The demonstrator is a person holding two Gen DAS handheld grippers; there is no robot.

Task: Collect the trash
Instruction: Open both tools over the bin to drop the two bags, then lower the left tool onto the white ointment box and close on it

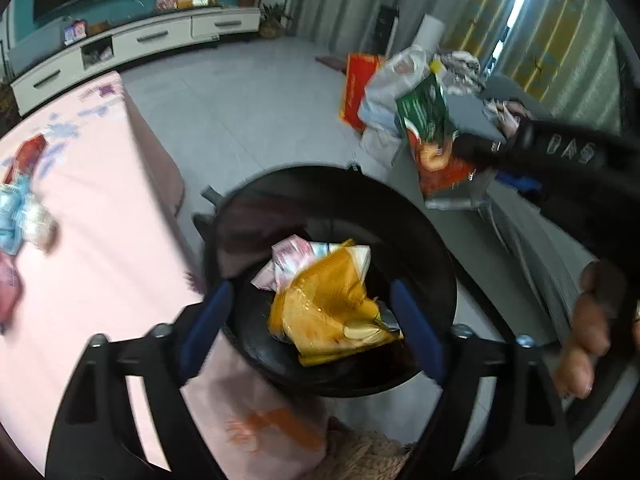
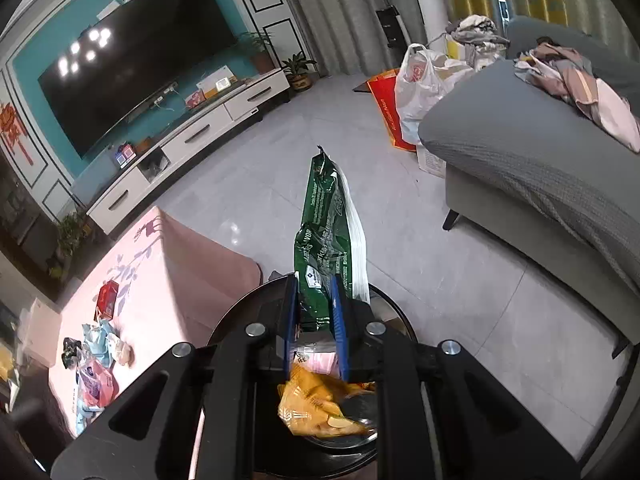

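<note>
Right now left gripper (image 1: 310, 326) jaws wide, empty, over black bin (image 1: 440, 264) holding yellow bag (image 1: 332, 304); right gripper (image 2: 314, 320) clamped on green bag (image 2: 328, 216).

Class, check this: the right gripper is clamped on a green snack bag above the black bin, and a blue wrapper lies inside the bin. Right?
Not quite. The wrapper in the black bin is yellow, as the left wrist view shows. The right gripper does clamp the green snack bag.

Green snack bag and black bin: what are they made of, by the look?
Green snack bag: thin printed plastic film, probably foil-lined; it creases sharply and shows a pale silvery inner edge. Black bin: looks like hard moulded plastic, semi-gloss; the smooth round wall carries soft reflections. Metal can't be ruled out.
</note>
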